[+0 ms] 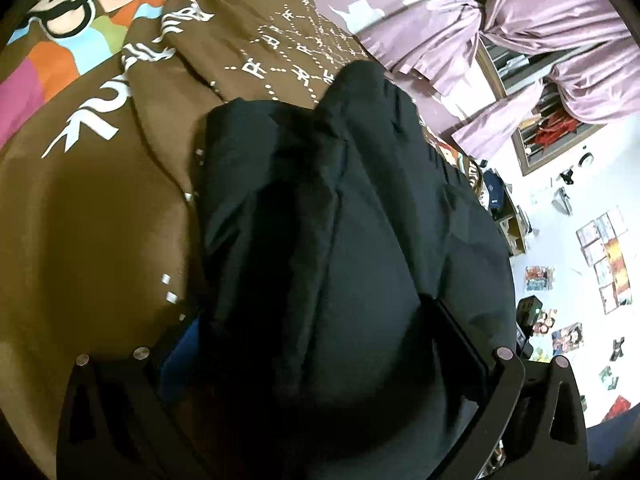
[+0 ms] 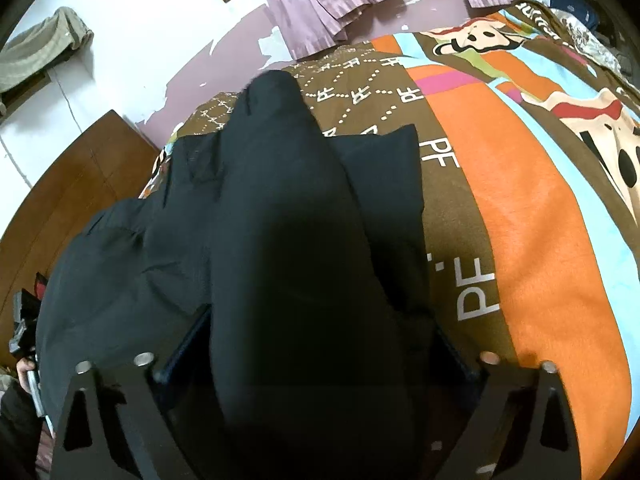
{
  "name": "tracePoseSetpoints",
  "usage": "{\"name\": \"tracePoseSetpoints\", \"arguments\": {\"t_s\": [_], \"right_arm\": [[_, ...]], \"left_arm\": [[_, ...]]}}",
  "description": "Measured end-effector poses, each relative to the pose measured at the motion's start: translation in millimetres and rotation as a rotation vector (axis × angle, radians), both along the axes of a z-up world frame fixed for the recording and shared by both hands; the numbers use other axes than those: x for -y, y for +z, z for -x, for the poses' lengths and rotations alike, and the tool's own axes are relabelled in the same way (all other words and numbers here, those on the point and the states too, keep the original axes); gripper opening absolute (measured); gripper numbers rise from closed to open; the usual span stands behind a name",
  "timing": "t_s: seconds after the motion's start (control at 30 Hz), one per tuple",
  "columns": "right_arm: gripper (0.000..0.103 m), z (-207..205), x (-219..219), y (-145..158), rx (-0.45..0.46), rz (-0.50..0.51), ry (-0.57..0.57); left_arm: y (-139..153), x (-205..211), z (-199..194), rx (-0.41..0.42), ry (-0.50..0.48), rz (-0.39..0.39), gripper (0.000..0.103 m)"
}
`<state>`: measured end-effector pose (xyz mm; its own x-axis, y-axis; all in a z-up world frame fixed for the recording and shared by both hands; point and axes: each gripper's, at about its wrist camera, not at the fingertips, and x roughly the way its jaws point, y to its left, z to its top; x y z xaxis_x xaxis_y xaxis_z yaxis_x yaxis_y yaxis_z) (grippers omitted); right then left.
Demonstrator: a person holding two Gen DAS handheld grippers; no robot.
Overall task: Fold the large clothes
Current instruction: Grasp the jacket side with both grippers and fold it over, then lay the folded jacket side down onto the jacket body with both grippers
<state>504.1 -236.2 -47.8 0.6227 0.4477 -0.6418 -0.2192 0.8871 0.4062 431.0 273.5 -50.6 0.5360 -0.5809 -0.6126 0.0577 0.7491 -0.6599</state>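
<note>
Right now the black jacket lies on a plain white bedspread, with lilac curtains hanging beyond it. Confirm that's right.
Not quite. The bedspread is not plain white: it is brown with orange, blue and pink bands, white lettering and cartoon figures, as the right wrist view shows. The rest holds: the black jacket lies on it, and lilac curtains hang beyond.

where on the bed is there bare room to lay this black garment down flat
Free: the orange stripe of the bedspread, right of the black garment, and the plain brown patch on its other side. Crowded: the middle, where the garment bunches up between both grippers' jaws, and the far edge under the pink curtain.
</note>
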Motion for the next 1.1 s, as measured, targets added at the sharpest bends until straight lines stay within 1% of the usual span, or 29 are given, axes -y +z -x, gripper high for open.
{"name": "tracePoseSetpoints", "arguments": {"t_s": [0.03, 0.07, 0.13, 0.2, 0.23, 0.27, 0.3, 0.33, 0.37, 0.4, 0.43, 0.47, 0.5, 0.53, 0.6, 0.7, 0.8, 0.87, 0.97, 1.1], "right_arm": [[0.083, 2, -1, 1, 0.007, -0.003, 0.005], [0.078, 3, -3, 2, 0.016, 0.001, 0.007], [0.071, 5, -5, 4, 0.026, 0.006, 0.015], [0.065, 7, -7, 5, 0.03, 0.006, 0.018], [0.062, 7, -7, 6, 0.032, 0.007, 0.019], [0.057, 8, -8, 6, 0.037, 0.007, 0.019], [0.054, 9, -9, 7, 0.045, 0.007, 0.019], [0.048, 12, -10, 9, 0.053, 0.007, 0.019], [0.041, 14, -10, 11, 0.062, 0.005, 0.018], [0.038, 16, -11, 14, 0.071, -0.001, 0.017], [0.03, 18, -12, 17, 0.08, -0.012, 0.015], [0.024, 21, -12, 22, 0.091, -0.033, 0.012], [0.022, 23, -13, 27, 0.099, -0.041, 0.011], [0.019, 25, -15, 33, 0.112, -0.041, 0.013], [0.017, 33, -20, 50, 0.155, -0.05, 0.033], [0.014, 42, -31, 76, 0.216, -0.07, 0.071], [0.014, 48, -49, 99, 0.265, -0.094, 0.113], [0.014, 50, -64, 112, 0.291, -0.108, 0.145], [0.014, 54, -84, 124, 0.318, -0.135, 0.186], [0.014, 53, -112, 128, 0.325, -0.154, 0.236]], "left_arm": [[1, 4, 1, 0.007, 0.001, -0.013, 0.101], [1, 7, 2, 0.009, 0.006, -0.025, 0.097], [3, 9, 5, 0.009, 0.025, -0.041, 0.089], [5, 12, 9, 0.015, 0.043, -0.049, 0.076], [7, 14, 11, 0.023, 0.053, -0.059, 0.074], [9, 16, 13, 0.029, 0.062, -0.069, 0.07], [10, 18, 14, 0.034, 0.07, -0.075, 0.066], [12, 20, 17, 0.04, 0.08, -0.082, 0.064], [12, 22, 20, 0.046, 0.084, -0.087, 0.059], [14, 23, 22, 0.056, 0.088, -0.093, 0.053], [16, 26, 25, 0.069, 0.088, -0.103, 0.05], [17, 30, 30, 0.083, 0.089, -0.114, 0.045], [20, 33, 33, 0.098, 0.09, -0.125, 0.04], [24, 36, 35, 0.113, 0.092, -0.137, 0.037], [30, 41, 38, 0.134, 0.108, -0.142, 0.028], [47, 43, 48, 0.188, 0.126, -0.12, 0.023], [66, 45, 56, 0.23, 0.123, -0.103, 0.022], [78, 47, 63, 0.26, 0.12, -0.117, 0.021], [96, 38, 72, 0.29, 0.131, -0.129, 0.021], [116, 15, 93, 0.33, 0.169, -0.173, 0.021]]}}
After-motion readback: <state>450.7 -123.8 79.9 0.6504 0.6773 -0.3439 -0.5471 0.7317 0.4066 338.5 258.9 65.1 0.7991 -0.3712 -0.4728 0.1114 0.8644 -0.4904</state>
